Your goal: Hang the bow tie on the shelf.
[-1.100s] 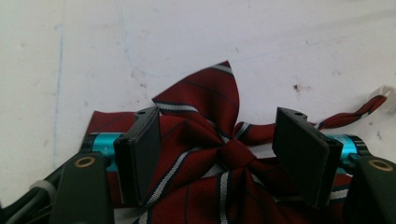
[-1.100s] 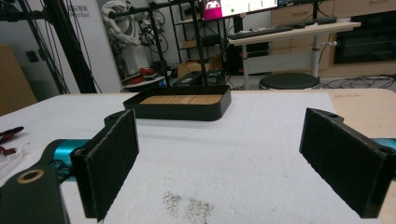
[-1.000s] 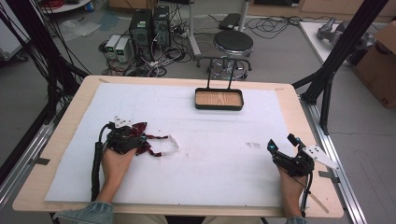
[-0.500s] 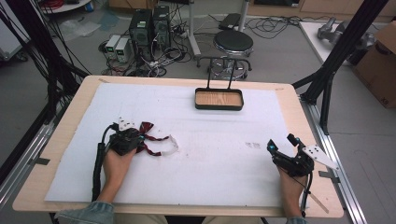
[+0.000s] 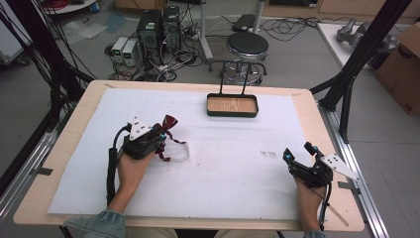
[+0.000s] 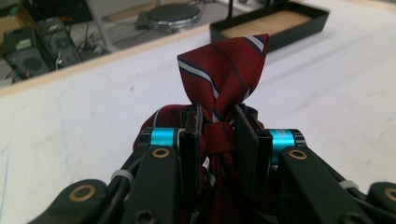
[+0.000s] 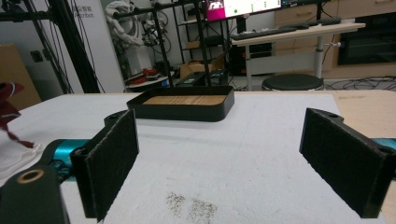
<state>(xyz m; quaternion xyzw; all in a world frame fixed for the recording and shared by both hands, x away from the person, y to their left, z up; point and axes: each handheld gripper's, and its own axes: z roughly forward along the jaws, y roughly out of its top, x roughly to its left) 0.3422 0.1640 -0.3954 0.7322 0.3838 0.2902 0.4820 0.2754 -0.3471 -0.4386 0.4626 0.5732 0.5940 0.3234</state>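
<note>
A dark red tie [image 5: 170, 122] with white and navy stripes is bunched between the jaws of my left gripper [image 5: 161, 135], which is shut on it at the table's left. In the left gripper view the cloth [image 6: 224, 70] stands up above the pads, pinched at a knot-like waist by the left gripper [image 6: 218, 119]. A pale thin loop [image 5: 177, 150] trails from the tie onto the white sheet. My right gripper [image 5: 297, 150] rests at the right front, open, with nothing between its pads [image 7: 112, 161].
A black tray [image 5: 233, 114] with a wooden floor sits at the far middle of the table, also in the left gripper view as the tray [image 6: 261, 39] and ahead of the right gripper [image 7: 182, 112]. A grey smudge [image 5: 268, 154] marks the white sheet.
My left gripper has shut on the red tie, then risen and shifted a little to the right and away, lifting the cloth. The right gripper has stayed put.
</note>
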